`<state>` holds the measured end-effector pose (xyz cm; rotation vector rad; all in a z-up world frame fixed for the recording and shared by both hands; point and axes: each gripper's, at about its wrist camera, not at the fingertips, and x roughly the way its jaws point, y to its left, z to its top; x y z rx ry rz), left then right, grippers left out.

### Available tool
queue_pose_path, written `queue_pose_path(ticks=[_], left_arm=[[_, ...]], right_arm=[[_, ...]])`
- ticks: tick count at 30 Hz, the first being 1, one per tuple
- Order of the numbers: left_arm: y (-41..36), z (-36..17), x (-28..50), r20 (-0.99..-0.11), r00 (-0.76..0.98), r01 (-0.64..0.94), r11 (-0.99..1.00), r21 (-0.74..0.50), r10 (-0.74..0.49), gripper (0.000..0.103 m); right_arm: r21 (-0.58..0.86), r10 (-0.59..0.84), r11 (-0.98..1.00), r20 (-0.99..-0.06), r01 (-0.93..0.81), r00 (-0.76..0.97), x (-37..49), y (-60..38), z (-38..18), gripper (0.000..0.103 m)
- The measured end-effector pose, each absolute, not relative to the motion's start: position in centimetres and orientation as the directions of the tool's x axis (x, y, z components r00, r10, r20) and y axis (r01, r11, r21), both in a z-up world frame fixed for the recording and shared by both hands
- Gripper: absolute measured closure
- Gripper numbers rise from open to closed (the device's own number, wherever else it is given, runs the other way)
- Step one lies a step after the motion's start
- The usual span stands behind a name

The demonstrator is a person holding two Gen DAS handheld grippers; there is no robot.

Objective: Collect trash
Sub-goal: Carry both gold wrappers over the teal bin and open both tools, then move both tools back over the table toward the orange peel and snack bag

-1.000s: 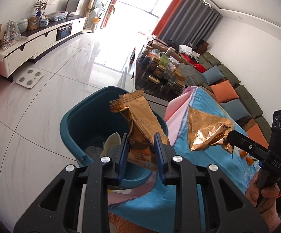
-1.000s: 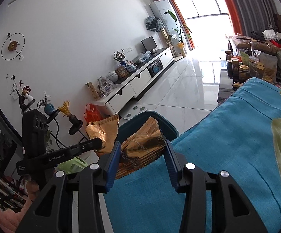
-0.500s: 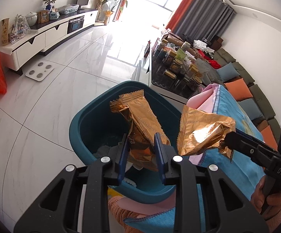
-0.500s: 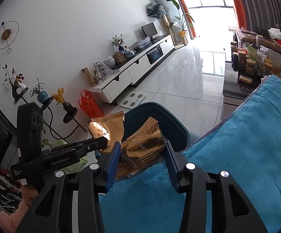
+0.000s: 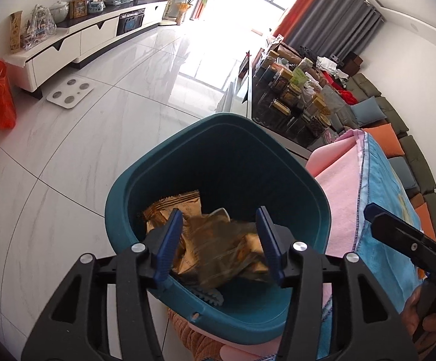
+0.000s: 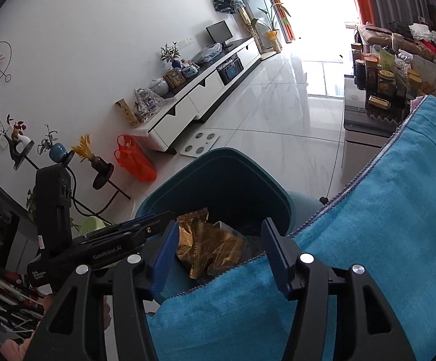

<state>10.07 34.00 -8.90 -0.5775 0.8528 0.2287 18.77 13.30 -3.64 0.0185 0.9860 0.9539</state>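
**Over the bin: both claws letting go, wrappers down inside**

Over the teal bin (image 5: 214,138), L gripper (image 5: 219,237) points down into the opening, jaws spreading, nothing pinched btwn the blue pads (image 5: 169,240). Gold wrappers (image 5: 214,240) lie crumpled at the bin bottom, seen thru the gap, not touching either pad. One flat wrapper (image 5: 174,207) sits a bit further back on the left inside wall. Pale scrap pokes up behind the pile, can't ID it.

R gripper (image 6: 219,249) also aimed at the bin from the cloth side, jaws widening too, empty; the gold wrappers (image 6: 211,246) show beyond it, inside the bin, clear of the pads. Blue towel (image 6: 383,210) covers the surface just beside the bin; its edge runs right under the R claw. Pink cloth (image 5: 335,186) layer under the towel on the bin side.

R-wrist view: L gripper body comes in from left, tip above the bin rim. L-wrist view: R gripper finger at right over the towel, a hand (image 5: 413,316) on its handle.

Bkgd: white tile floor (image 5: 97,114), white TV cabinet (image 6: 199,96), orange bag (image 6: 135,162) on floor nr the cabinet.
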Motion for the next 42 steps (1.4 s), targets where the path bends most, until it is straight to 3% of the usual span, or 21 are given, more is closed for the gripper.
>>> queue_pose_path(ticks=[5, 14, 27, 42], left_arm=[[33.7, -8.8, 9.7, -0.750, 0.660, -0.406, 0.821, -0.402, -0.041, 0.053], [30.4, -5.4, 8.1, -0.675, 0.737, -0.297, 0.876, -0.381, -0.044, 0.044], [20.2, -1.6, 7.4, -0.570, 0.784, 0.013, 0.924, -0.383, -0.247, 0.035], [6.9, -2.6, 10.3, -0.607, 0.645, 0.303, 0.885, -0.355, -0.464, 0.035]], right_arm=[[0.423, 0.699, 0.604, -0.688, -0.676, 0.194, 18.5, 11.6, -3.4, 0.049], [0.440, 0.741, 0.580, -0.634, -0.686, 0.220, 17.0, 7.4, -1.8, 0.048], [0.414, 0.741, 0.631, -0.573, -0.656, 0.351, 13.0, -2.5, -0.3, 0.048], [0.400, 0.558, 0.829, -0.548, -0.391, 0.623, 10.6, -19.8, 0.1, 0.048]])
